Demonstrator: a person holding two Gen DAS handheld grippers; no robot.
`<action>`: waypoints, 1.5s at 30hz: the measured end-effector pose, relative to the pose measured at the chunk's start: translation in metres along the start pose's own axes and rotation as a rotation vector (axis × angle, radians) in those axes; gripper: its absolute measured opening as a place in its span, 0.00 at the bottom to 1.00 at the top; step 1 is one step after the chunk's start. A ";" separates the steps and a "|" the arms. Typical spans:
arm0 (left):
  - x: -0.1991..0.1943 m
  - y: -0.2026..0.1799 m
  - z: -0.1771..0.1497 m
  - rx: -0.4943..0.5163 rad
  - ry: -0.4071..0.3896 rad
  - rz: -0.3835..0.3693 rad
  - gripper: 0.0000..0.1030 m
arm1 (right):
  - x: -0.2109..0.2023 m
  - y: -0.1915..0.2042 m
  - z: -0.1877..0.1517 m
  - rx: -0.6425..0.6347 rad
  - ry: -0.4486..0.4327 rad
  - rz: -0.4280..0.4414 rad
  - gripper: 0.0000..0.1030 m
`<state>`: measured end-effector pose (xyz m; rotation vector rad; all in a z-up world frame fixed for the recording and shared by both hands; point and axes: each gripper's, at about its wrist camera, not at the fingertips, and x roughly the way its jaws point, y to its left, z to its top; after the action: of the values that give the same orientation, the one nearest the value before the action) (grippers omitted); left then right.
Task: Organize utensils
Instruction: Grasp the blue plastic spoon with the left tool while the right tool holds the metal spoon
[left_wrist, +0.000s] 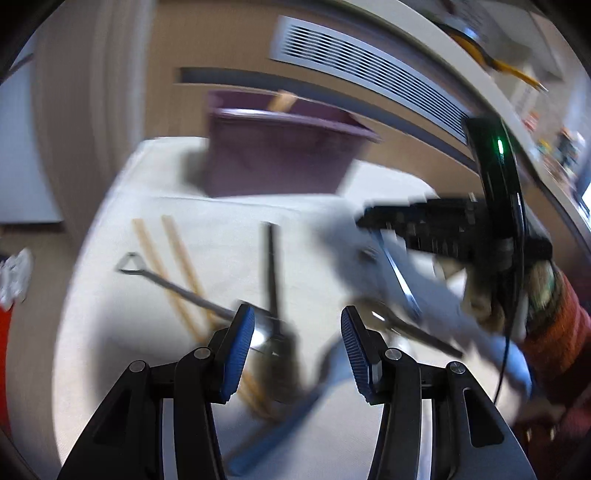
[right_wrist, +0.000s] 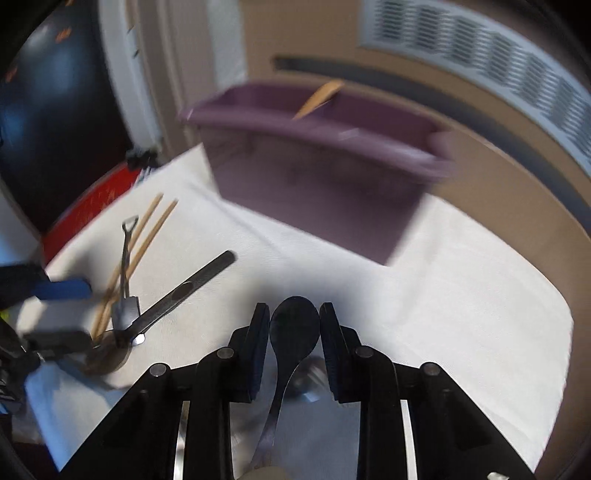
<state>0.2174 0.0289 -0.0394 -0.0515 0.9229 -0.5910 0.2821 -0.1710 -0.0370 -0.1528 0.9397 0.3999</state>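
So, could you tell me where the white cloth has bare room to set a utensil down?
The white cloth lies bare to the right of the right gripper, up to the purple bin. The left side is crowded: chopsticks, a slotted metal utensil and a small shovel-shaped utensil overlap there.

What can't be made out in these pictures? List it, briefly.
- Purple bin contents: both views, walls and blur hide them; only a wooden tip shows.
- Spoon handle end: right wrist view, hidden under the right tool.
- Utensil pile: left wrist view, motion-blurred, partly behind the left tool.
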 end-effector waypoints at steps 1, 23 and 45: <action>0.002 -0.007 -0.001 0.038 0.023 -0.018 0.49 | -0.010 -0.007 -0.003 0.015 -0.018 -0.002 0.24; 0.064 -0.056 0.005 0.179 0.273 0.147 0.32 | -0.064 -0.017 -0.041 0.011 -0.119 -0.028 0.24; -0.010 -0.052 0.036 -0.069 -0.148 0.123 0.04 | -0.103 -0.014 -0.040 0.025 -0.236 -0.047 0.24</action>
<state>0.2166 -0.0174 0.0047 -0.0988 0.7960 -0.4351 0.2042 -0.2234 0.0223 -0.1018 0.7069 0.3543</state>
